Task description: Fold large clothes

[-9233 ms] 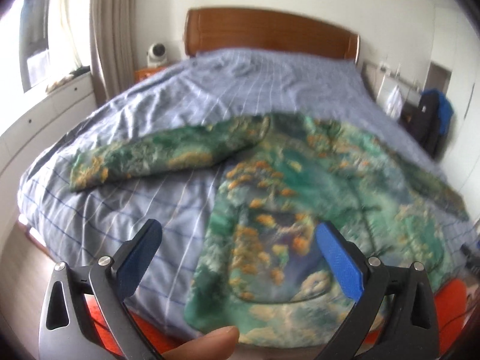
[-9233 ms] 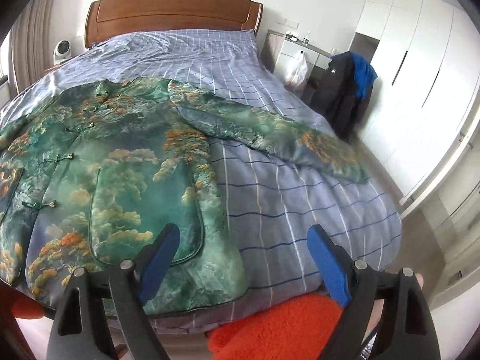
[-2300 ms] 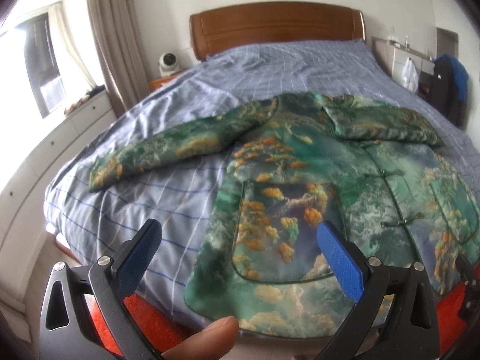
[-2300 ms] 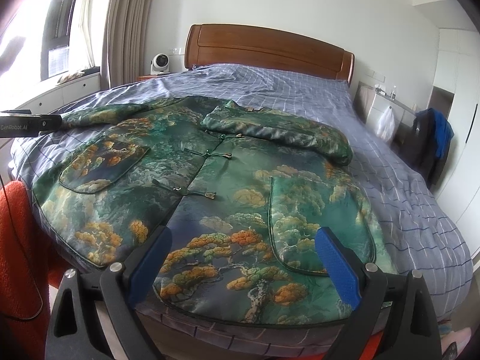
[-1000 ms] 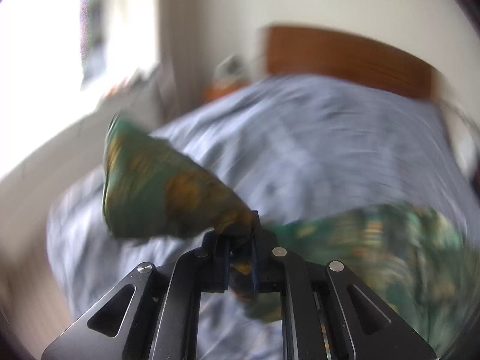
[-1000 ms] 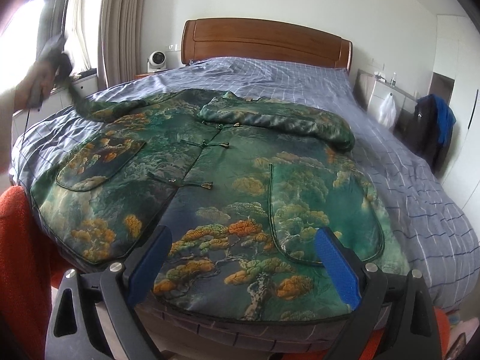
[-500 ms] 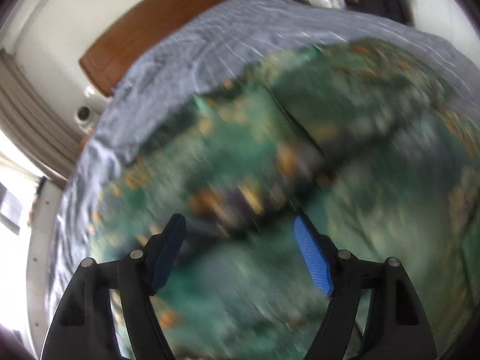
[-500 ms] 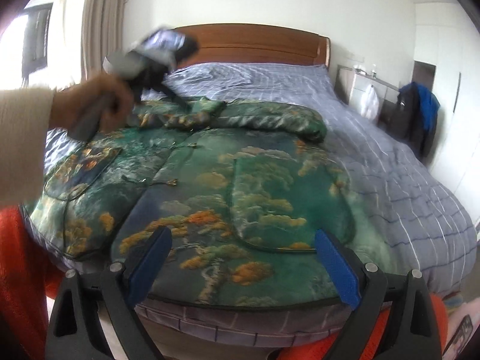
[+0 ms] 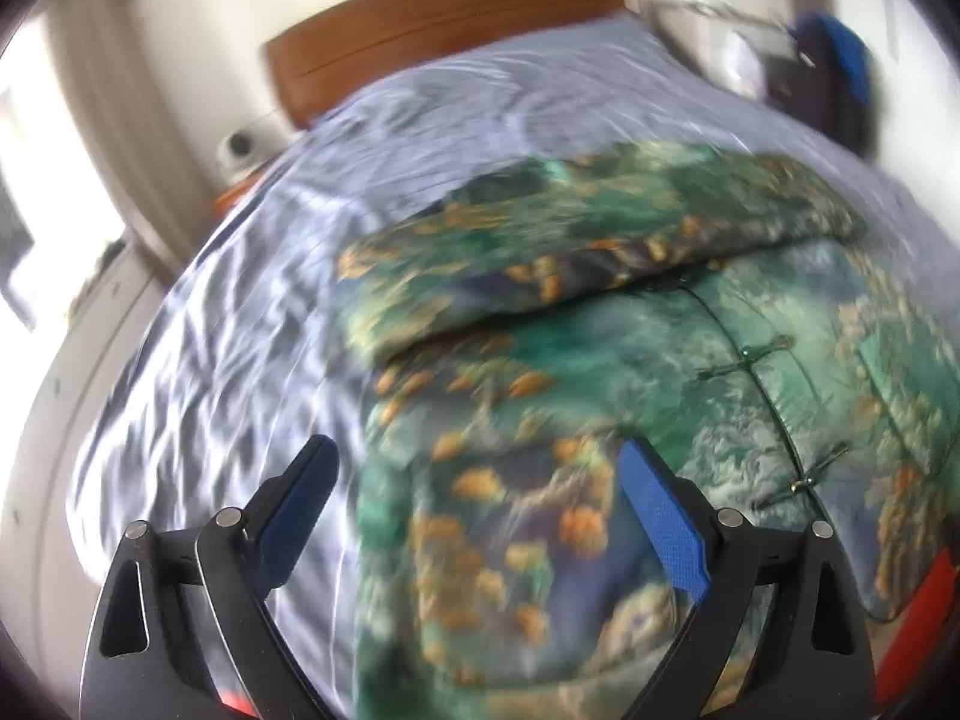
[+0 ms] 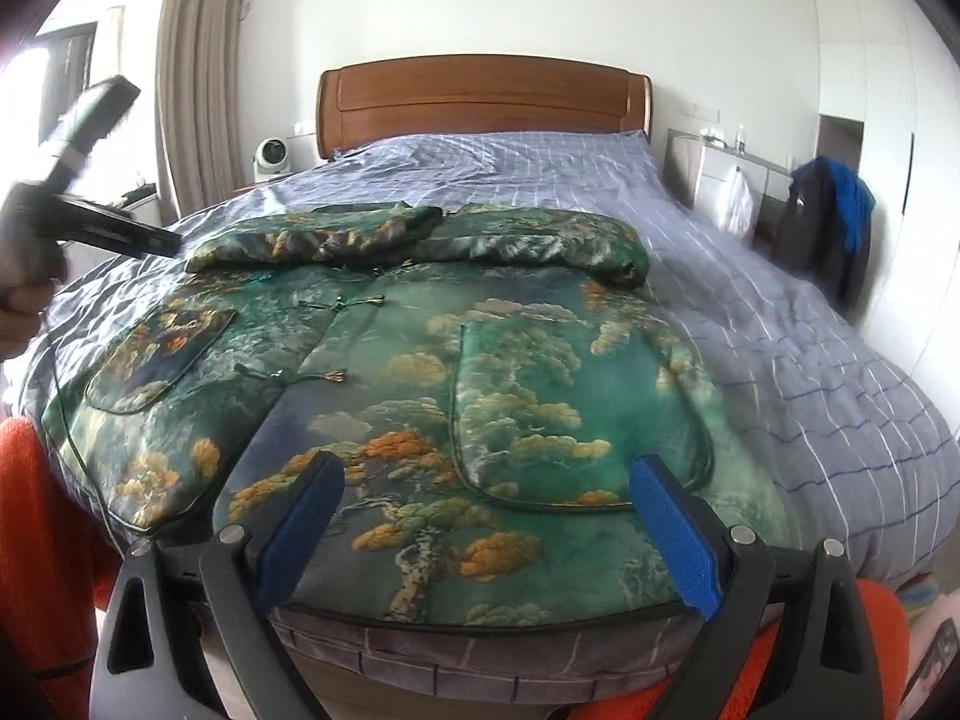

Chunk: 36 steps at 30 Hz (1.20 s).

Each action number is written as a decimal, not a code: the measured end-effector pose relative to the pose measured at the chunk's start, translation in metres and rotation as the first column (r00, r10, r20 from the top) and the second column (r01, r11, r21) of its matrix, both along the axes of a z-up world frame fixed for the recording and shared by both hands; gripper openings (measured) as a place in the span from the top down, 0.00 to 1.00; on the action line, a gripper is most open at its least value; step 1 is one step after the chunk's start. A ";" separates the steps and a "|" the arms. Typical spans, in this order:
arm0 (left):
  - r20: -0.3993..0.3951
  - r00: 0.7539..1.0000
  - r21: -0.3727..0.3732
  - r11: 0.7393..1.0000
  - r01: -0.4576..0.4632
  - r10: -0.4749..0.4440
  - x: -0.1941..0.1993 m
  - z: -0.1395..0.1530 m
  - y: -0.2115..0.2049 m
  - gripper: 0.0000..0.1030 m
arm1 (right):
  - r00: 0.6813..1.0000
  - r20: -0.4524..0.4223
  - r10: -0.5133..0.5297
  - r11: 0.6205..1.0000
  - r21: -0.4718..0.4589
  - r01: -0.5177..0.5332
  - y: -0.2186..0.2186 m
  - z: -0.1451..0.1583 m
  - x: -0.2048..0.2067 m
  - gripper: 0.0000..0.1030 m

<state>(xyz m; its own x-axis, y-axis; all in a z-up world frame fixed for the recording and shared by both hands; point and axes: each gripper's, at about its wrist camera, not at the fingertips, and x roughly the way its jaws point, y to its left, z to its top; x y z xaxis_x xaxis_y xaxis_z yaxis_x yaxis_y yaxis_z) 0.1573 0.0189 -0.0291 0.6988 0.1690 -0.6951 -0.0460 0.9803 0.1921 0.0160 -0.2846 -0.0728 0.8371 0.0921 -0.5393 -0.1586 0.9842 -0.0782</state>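
Jacket [image 10: 420,372] lies flat on bed [image 10: 780,324], both sleeves folded in across chest; L gripper [image 9: 480,516] just opened, empty, R gripper [image 10: 486,534] spread & empty — next, I'd pinch hem corners w/ both, lift evenly twd collar.

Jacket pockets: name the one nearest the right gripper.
The green cloud-print pocket, just beyond the right gripper; the darker orange-flecked pocket lies far left.

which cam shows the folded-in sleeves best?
Right wrist view: both sleeves lie sharp and whole across the jacket chest. Left wrist view shows them too, but motion-blurred and tilted, with the far end near the frame edge.
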 end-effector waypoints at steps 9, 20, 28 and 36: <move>-0.004 0.999 -0.035 0.999 -0.035 0.035 -0.036 -0.020 -0.014 0.07 | 1.000 0.007 0.012 1.000 0.003 -0.012 0.001 -0.002 -0.001 0.08; 0.000 1.000 -0.050 0.999 0.001 0.000 -0.050 -0.023 -0.031 0.07 | 1.000 0.026 0.012 1.000 -0.012 -0.012 0.003 0.000 -0.005 0.08; -0.009 1.000 -0.056 0.998 -0.024 0.024 -0.053 -0.027 -0.026 0.07 | 0.999 0.026 0.029 0.999 -0.024 -0.029 0.008 -0.001 -0.007 0.08; -0.010 1.000 -0.044 0.999 -0.027 0.027 -0.052 -0.029 -0.026 0.07 | 0.999 0.023 0.027 0.999 -0.021 -0.027 0.008 -0.001 -0.007 0.08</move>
<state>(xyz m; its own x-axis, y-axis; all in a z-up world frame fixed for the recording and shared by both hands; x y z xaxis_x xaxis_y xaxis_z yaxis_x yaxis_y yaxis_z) 0.1053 -0.0074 -0.0580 0.6876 0.1566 -0.7090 -0.0708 0.9863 0.1492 0.0093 -0.2763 -0.0742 0.8466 0.1039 -0.5221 -0.1832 0.9777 -0.1025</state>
